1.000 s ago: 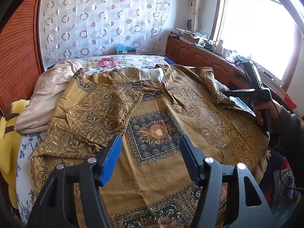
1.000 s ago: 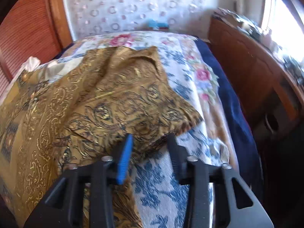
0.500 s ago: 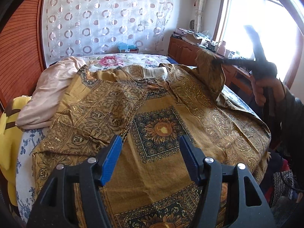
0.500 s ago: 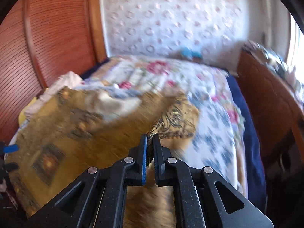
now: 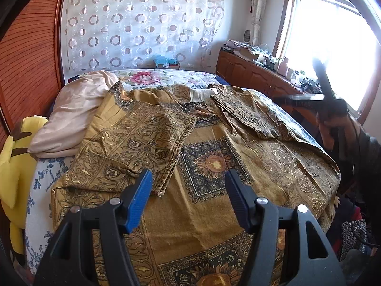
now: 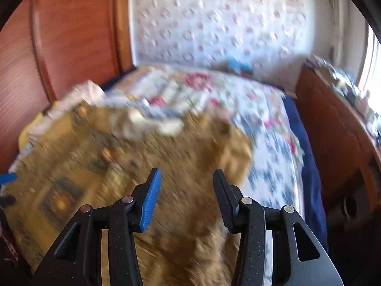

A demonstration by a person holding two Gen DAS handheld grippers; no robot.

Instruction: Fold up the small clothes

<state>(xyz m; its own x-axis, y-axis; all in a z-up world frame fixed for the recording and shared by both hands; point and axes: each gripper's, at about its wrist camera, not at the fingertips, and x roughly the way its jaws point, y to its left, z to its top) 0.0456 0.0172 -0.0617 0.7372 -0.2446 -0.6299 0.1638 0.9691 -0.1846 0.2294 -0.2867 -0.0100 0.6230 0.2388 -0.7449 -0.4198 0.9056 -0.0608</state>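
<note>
Gold-brown patterned cloth, your garment (image 5: 209,164), lies spread across the bed (image 5: 154,77), both sleeves folded in over its sunflower print, the left sleeve (image 5: 133,147) nearer your left tool (image 5: 188,197). You hold that tool spread wide and empty above the garment's near part, and your right tool (image 6: 185,196), spread and empty too, hangs over its blurred right side. No writing or label can be read anywhere.

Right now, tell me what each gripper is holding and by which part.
Nothing. The left gripper and the right gripper are both open, empty, above the gold patterned garment.
</note>
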